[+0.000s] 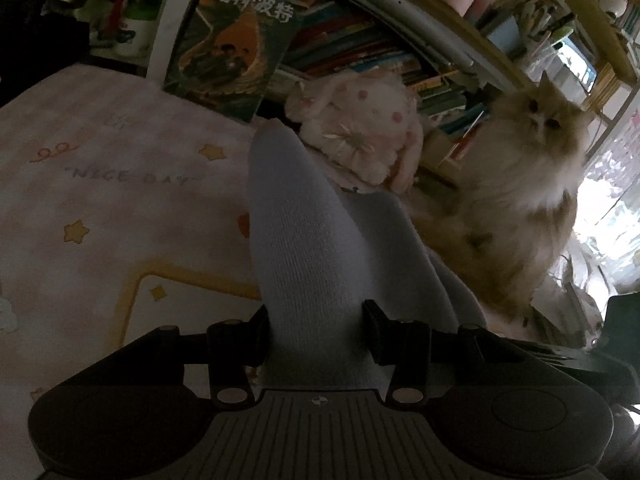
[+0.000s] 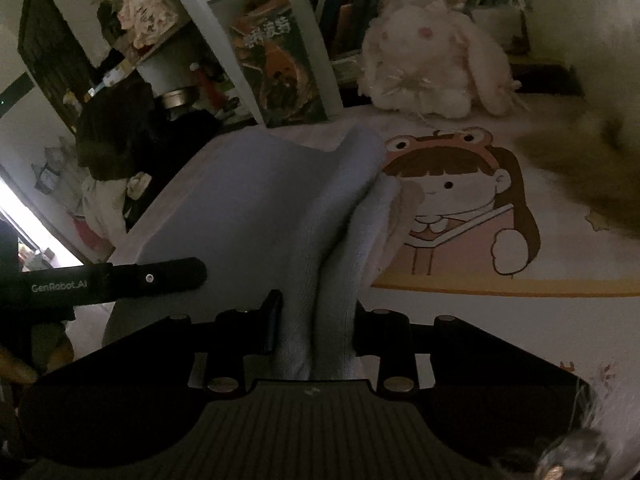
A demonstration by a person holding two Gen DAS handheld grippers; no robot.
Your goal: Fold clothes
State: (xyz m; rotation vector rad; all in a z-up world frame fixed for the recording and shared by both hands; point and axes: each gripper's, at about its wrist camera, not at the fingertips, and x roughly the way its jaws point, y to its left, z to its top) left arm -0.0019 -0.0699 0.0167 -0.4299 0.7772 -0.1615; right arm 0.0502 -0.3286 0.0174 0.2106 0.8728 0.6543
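I had one pale blue knit garment point(image 1: 304, 248) in both of my grippers. My left gripper point(image 1: 316, 334) had its jaws clamped on a thick bunch of the cloth. My right gripper point(image 2: 316, 330) had its jaws clamped on another bunch, with two layers squeezed side by side. The cloth hung up off the bed sheet point(image 1: 100, 184), which had stars and a cartoon girl printed on it. From the right wrist view I could see my other gripper's black finger point(image 2: 120, 280) lying against the blue cloth.

I think I was at the lifting step, holding two ends up so the cloth could be doubled over. Next I would need to bring both ends down together onto a bare part of the sheet, lay them flat and even, then let go.

I counted one garment, two grippers, one fluffy cat point(image 1: 528, 184) sitting near the cloth, one plush bunny point(image 2: 428, 64) by the bookshelf point(image 1: 380, 48), and one big book point(image 1: 236, 36) standing up. The cat was close, so it might get in the way.
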